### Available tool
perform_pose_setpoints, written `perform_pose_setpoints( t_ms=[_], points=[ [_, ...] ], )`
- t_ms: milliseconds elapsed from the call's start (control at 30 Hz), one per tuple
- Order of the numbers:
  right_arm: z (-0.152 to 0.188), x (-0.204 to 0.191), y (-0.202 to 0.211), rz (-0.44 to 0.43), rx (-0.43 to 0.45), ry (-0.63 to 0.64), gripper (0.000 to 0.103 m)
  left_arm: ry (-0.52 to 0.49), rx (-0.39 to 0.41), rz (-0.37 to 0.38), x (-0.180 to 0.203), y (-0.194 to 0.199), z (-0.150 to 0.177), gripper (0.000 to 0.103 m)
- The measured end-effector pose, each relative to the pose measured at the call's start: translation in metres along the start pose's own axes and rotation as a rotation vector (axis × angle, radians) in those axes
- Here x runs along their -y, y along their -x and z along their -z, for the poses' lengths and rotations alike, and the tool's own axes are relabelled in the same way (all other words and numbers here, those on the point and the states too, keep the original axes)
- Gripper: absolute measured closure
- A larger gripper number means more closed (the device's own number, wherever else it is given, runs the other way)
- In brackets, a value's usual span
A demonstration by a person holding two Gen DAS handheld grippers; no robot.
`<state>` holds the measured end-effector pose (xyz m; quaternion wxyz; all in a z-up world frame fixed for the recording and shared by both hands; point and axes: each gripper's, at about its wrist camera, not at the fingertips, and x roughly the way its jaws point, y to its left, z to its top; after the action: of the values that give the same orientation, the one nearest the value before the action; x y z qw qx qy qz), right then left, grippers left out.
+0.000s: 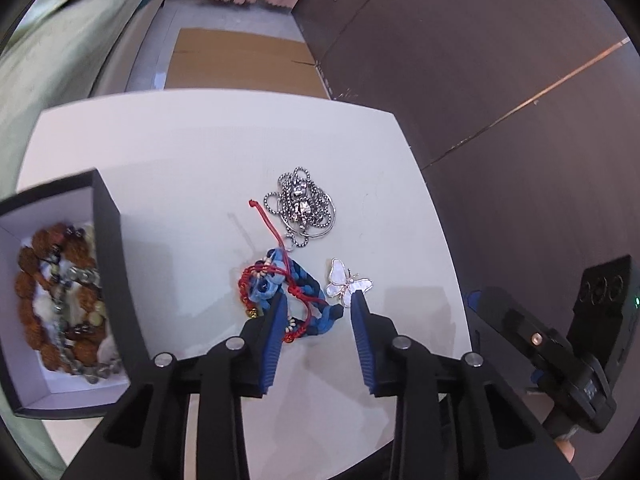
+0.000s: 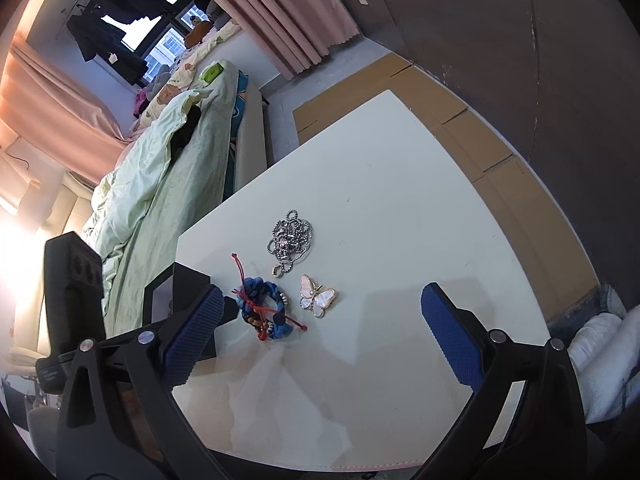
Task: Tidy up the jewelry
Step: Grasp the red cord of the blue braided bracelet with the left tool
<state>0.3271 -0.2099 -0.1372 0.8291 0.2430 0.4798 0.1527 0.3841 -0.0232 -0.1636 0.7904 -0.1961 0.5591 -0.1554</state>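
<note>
Left gripper (image 1: 318, 300): blue-padded jaws partly apart, tips straddling the blue braided bracelet (image 1: 304, 300) on the white table (image 1: 180, 152); whether the pads press it, cannot tell. Right gripper (image 2: 320, 312): jaws spread wide, nothing between them, hanging over the near table edge.

One black box (image 1: 108, 240), white inside, sits at the table's left edge, holding a heap of brown beaded strands (image 1: 36, 280), a grey metal chain and pale beads; count of pieces unclear.

Loose on the table: one blue braided bracelet tangled with one red cord bracelet (image 1: 276, 236), one silver ball-chain necklace (image 1: 302, 206) farther off, one pearly butterfly pendant (image 1: 346, 282) just beside the bracelet and at the right fingertip.
</note>
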Motion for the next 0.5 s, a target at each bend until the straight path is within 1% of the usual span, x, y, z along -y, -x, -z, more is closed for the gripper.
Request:
perform_pose_setpoints(
  t_ms=[233,367,500],
  points=[
    [-0.003,0.016,0.0,-0.028,-0.021,-0.062,0.004,0.065,-0.051,0.032,-0.004,-0.019,-0.002,0.073],
    [-0.004,0.018,0.002,-0.023,-0.018,-0.055,0.004,0.1,-0.053,-0.009,-0.008,-0.028,-0.002,0.073],
    [-0.005,0.02,0.004,-0.013,-0.015,-0.038,0.004,0.146,-0.046,-0.029,-0.015,-0.034,-0.002,0.073]
  ],
)
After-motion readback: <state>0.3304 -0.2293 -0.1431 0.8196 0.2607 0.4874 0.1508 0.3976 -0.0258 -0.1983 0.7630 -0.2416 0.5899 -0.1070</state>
